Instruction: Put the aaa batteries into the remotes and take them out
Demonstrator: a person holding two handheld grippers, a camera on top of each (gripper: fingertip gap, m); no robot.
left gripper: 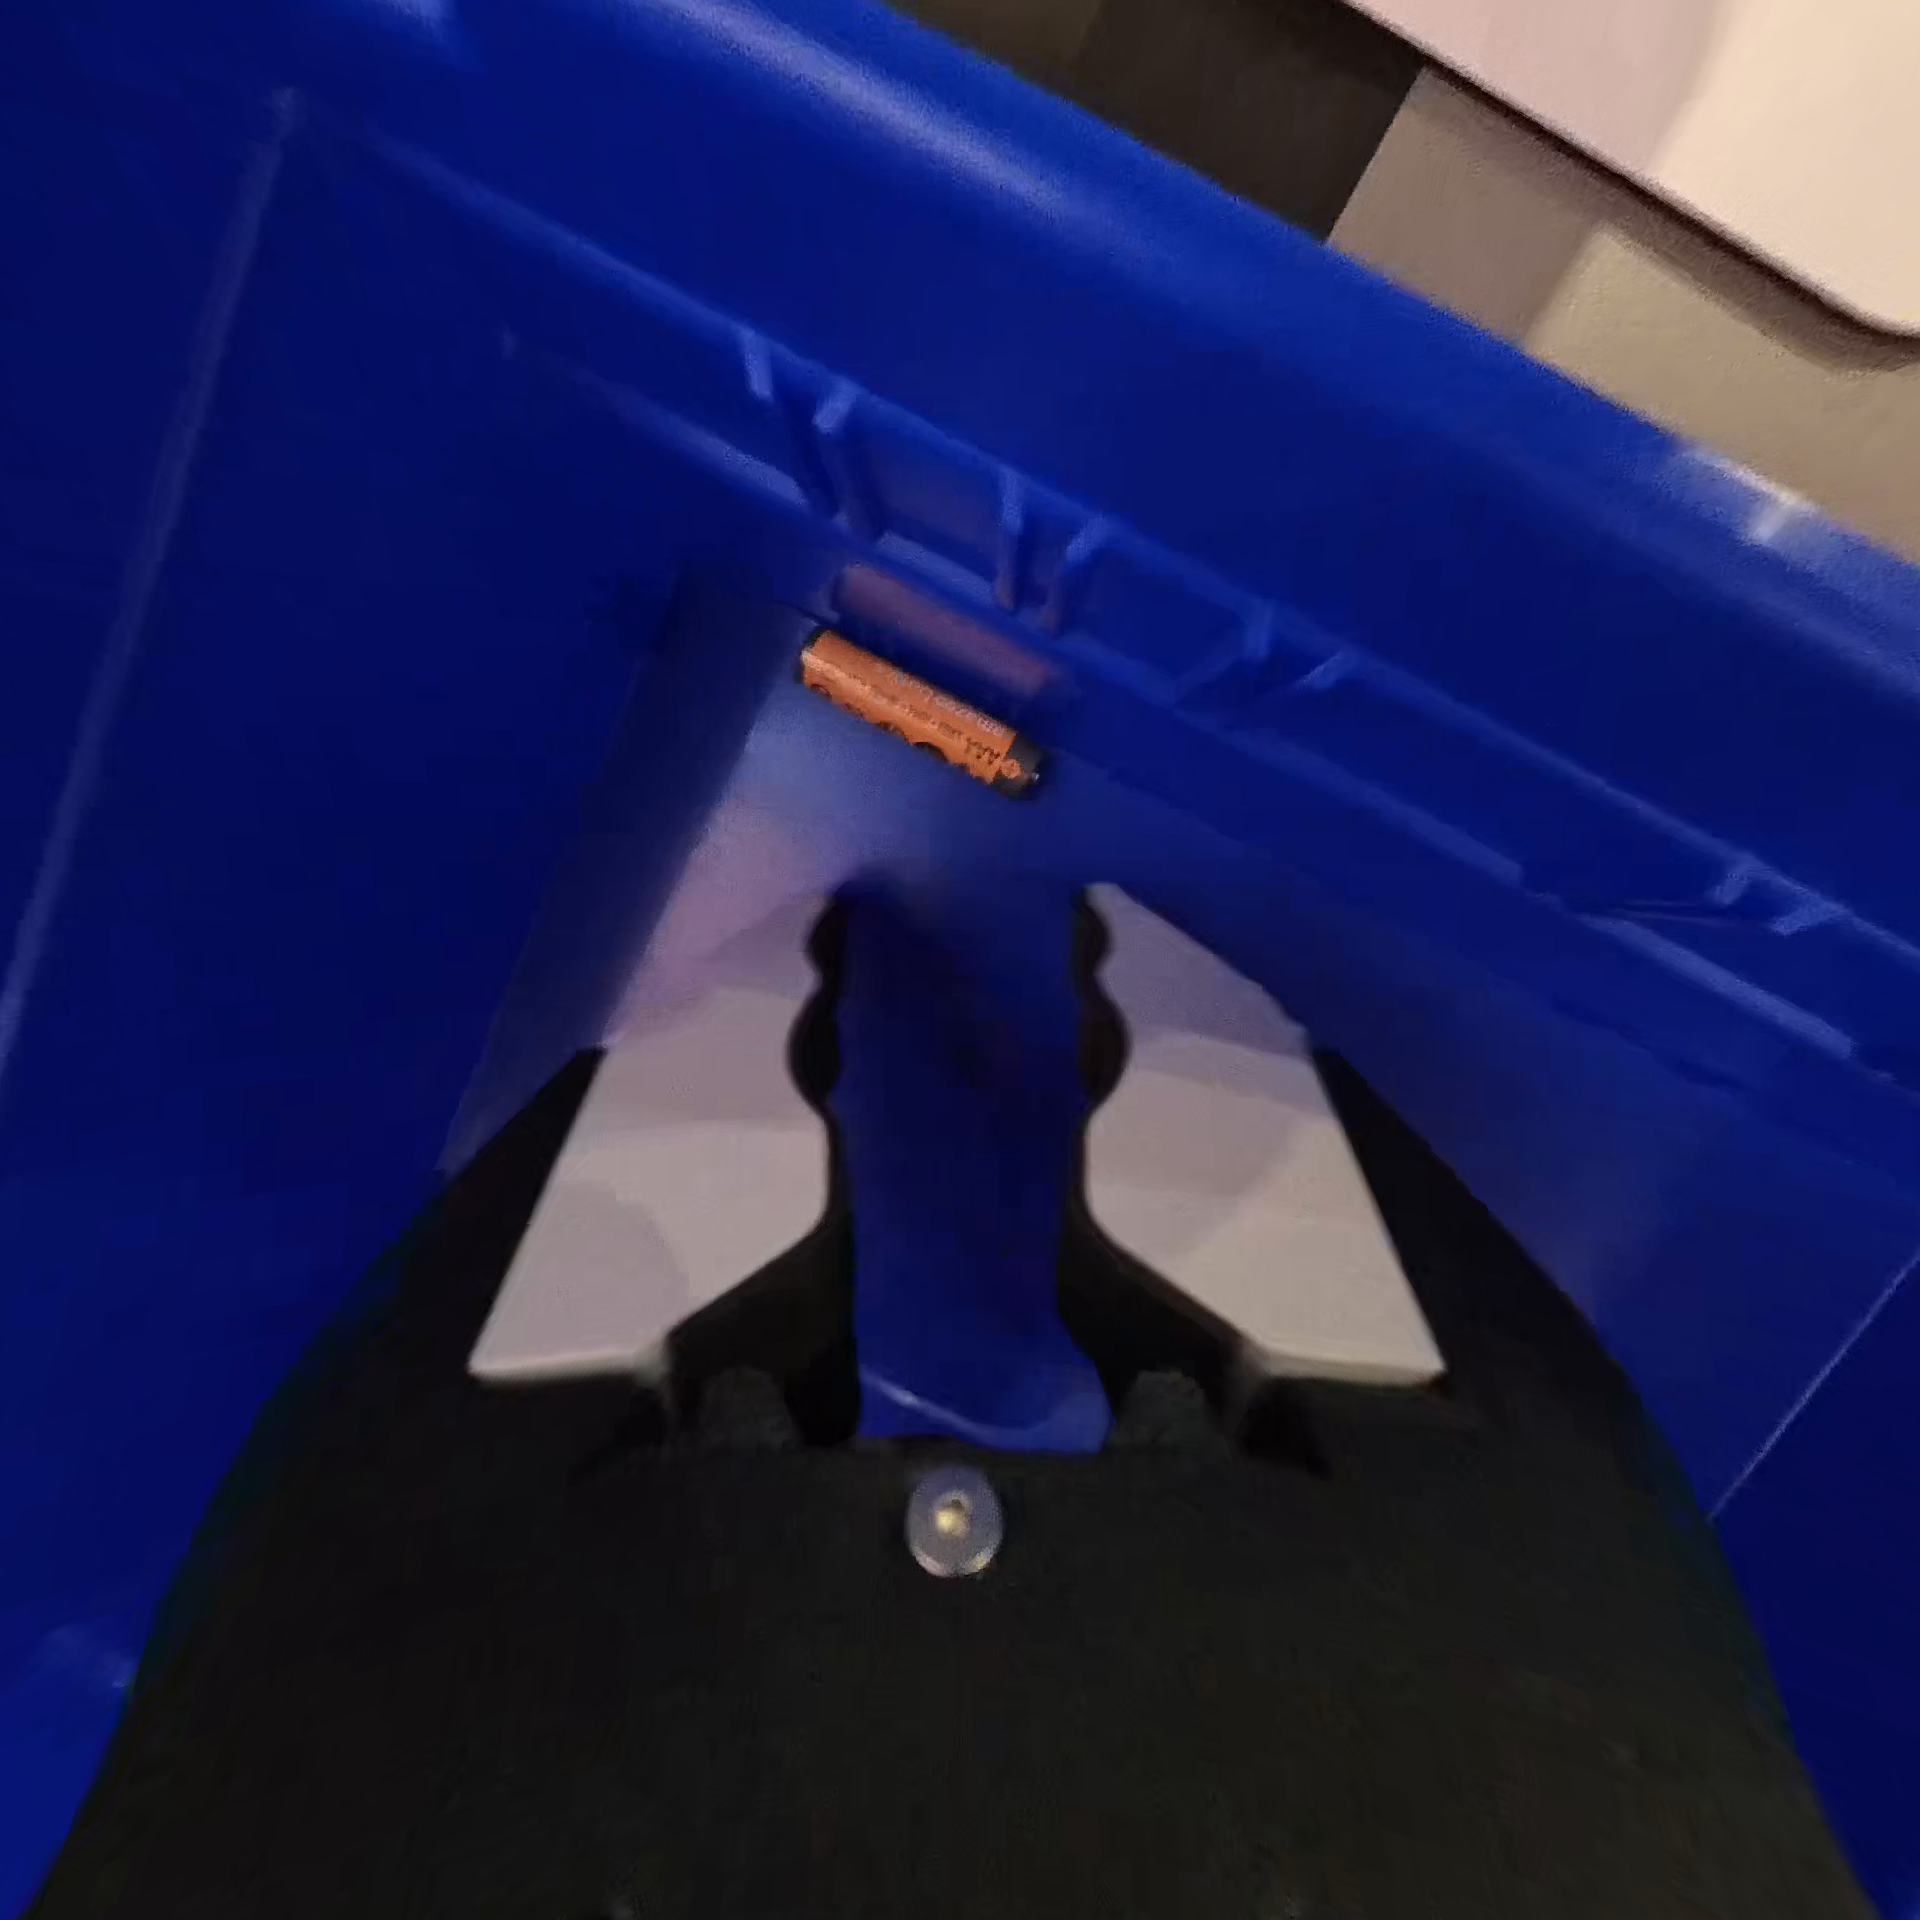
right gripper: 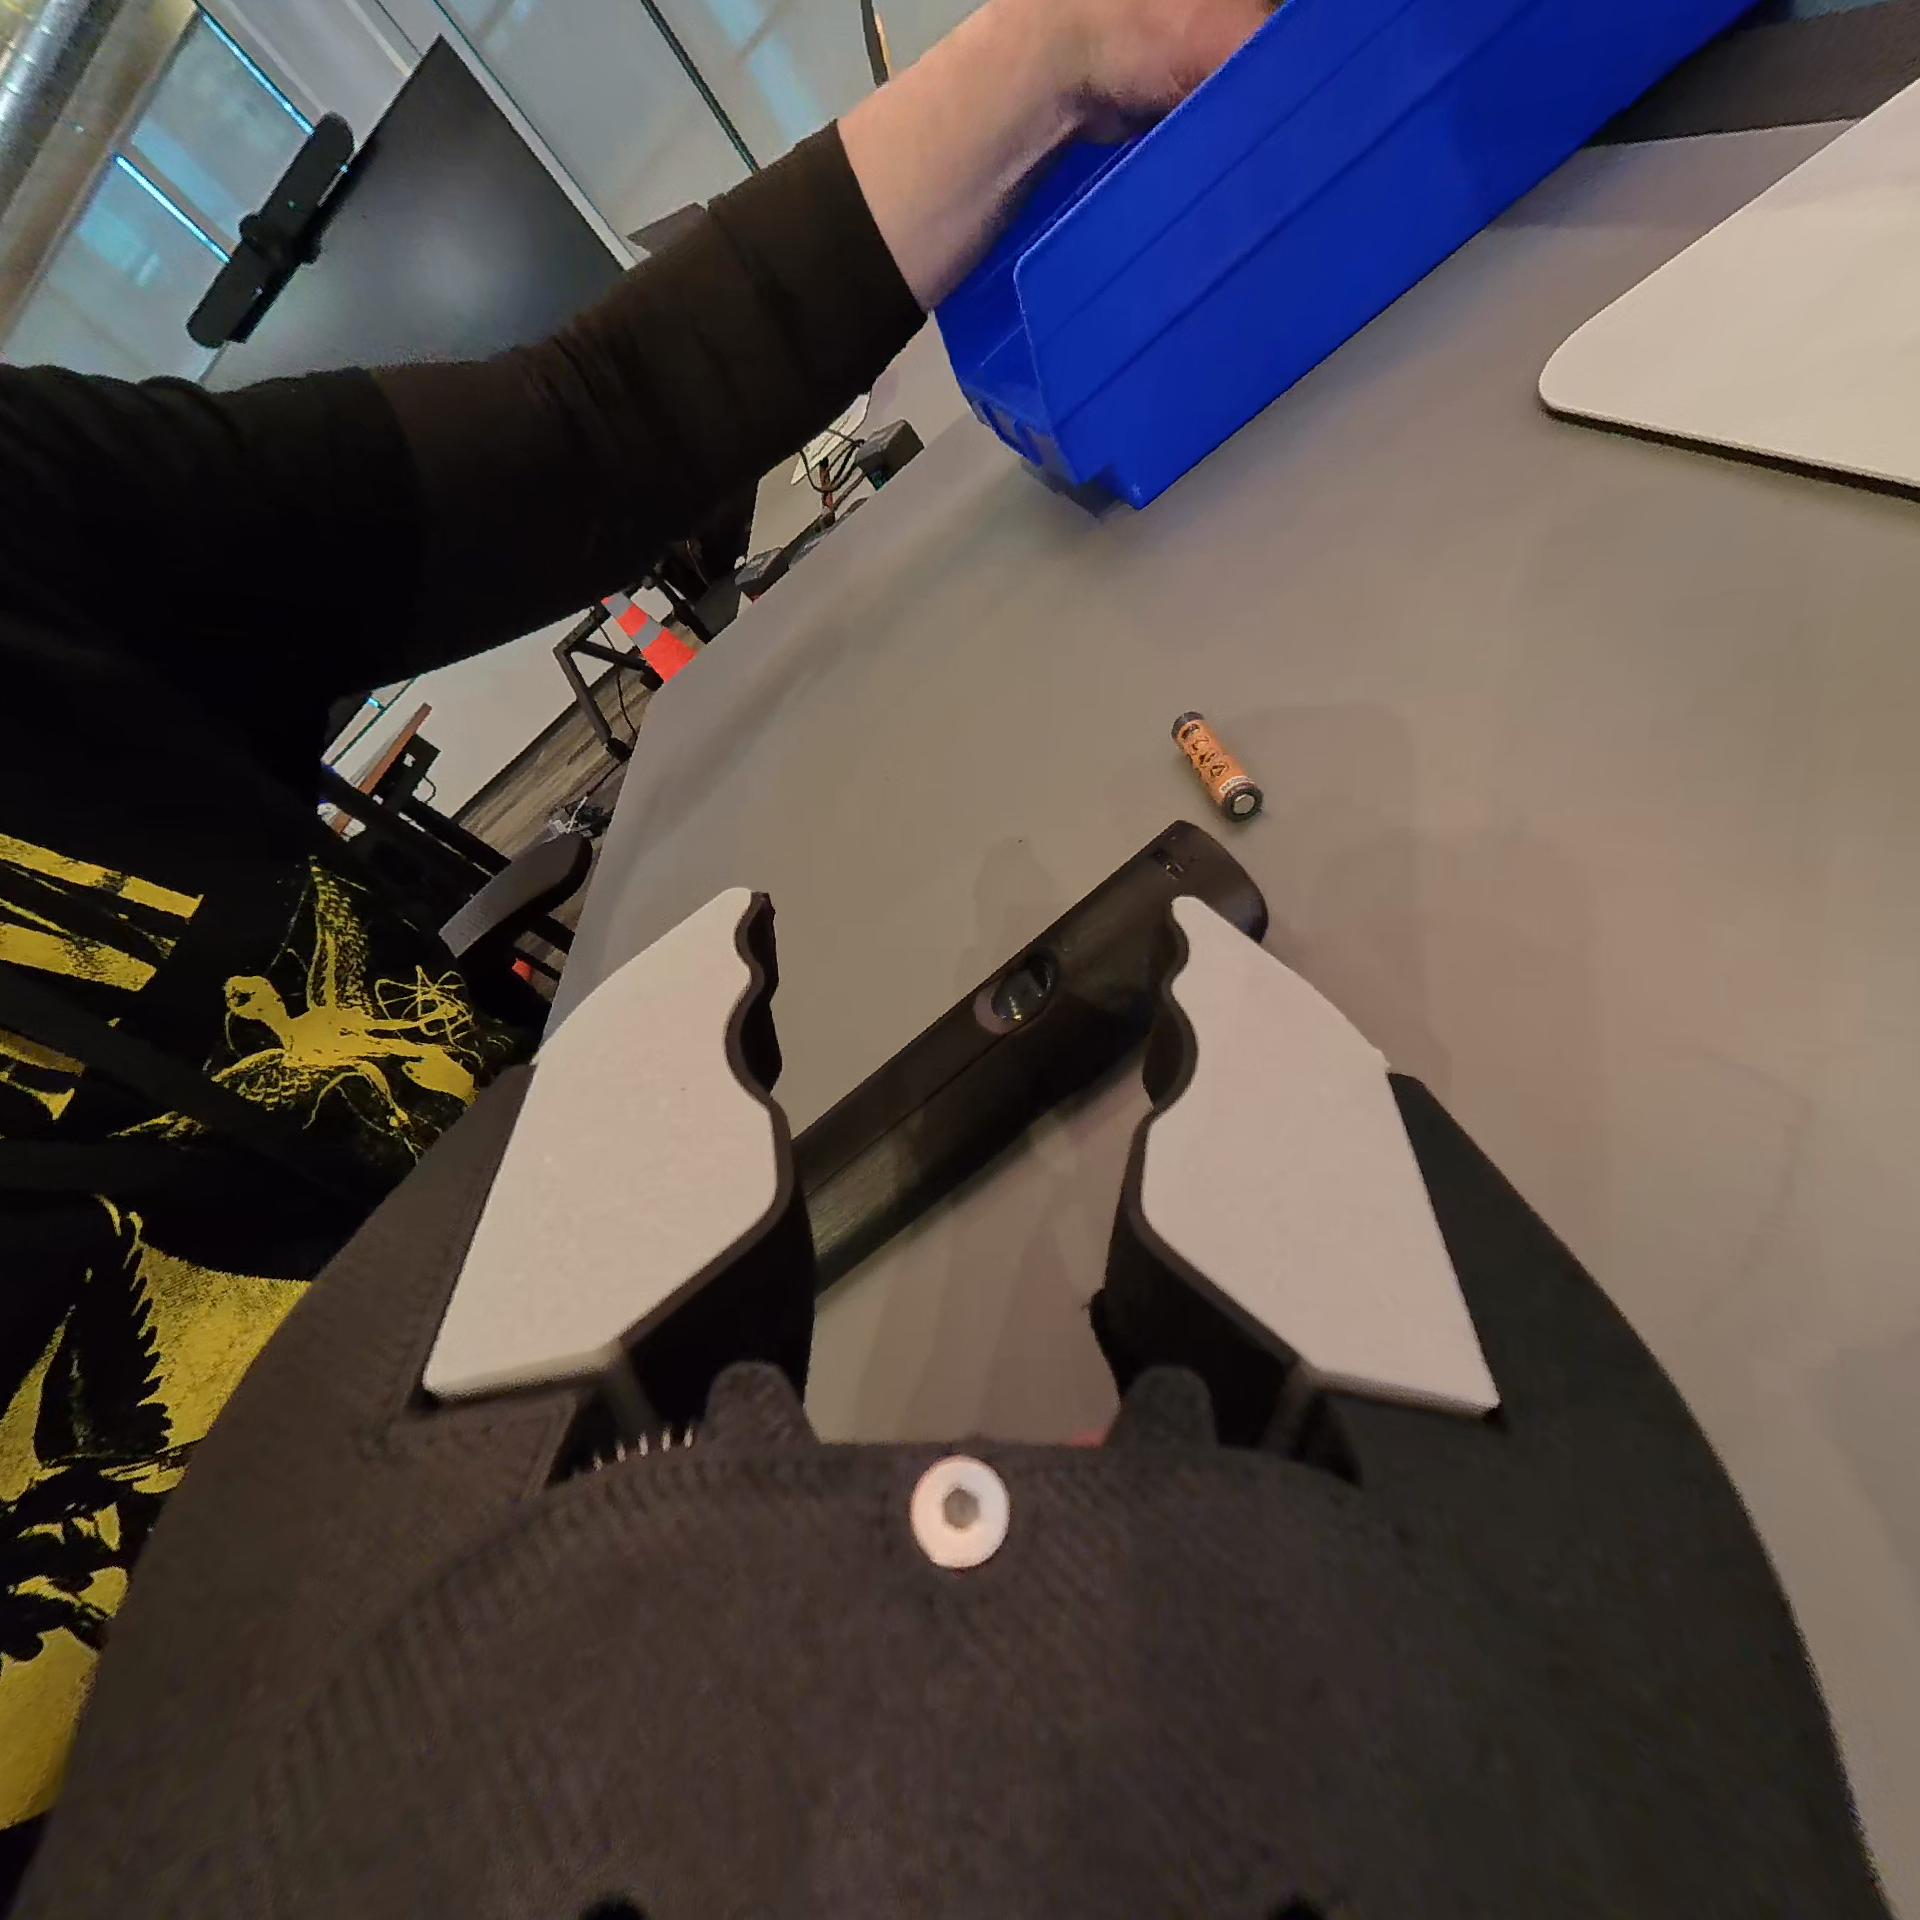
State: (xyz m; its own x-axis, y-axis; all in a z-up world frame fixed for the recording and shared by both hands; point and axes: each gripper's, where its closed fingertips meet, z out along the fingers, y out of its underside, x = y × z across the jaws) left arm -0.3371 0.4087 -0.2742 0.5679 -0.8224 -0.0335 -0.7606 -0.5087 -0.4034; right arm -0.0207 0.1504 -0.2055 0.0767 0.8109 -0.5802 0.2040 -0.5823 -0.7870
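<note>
In the left wrist view my left gripper [left gripper: 961, 914] is inside a blue bin [left gripper: 416, 520]. Its fingers stand apart with only the bin floor between them, so it is open and empty. An orange AAA battery [left gripper: 920, 717] lies a little ahead of the tips, against the bin's wall near a corner. In the right wrist view my right gripper [right gripper: 975, 909] is open above a black remote [right gripper: 997, 1049] that lies slantwise on the grey table [right gripper: 1558, 727]. The pads do not press on the remote. A second orange battery [right gripper: 1216, 767] lies on the table just past the remote's far end.
The blue bin also shows in the right wrist view [right gripper: 1247, 260] at the far side of the table, with the person's hand [right gripper: 1039, 104] and dark sleeve [right gripper: 623, 416] reaching into it. A white mat [right gripper: 1766, 332] lies at the right. The table's edge runs along the left.
</note>
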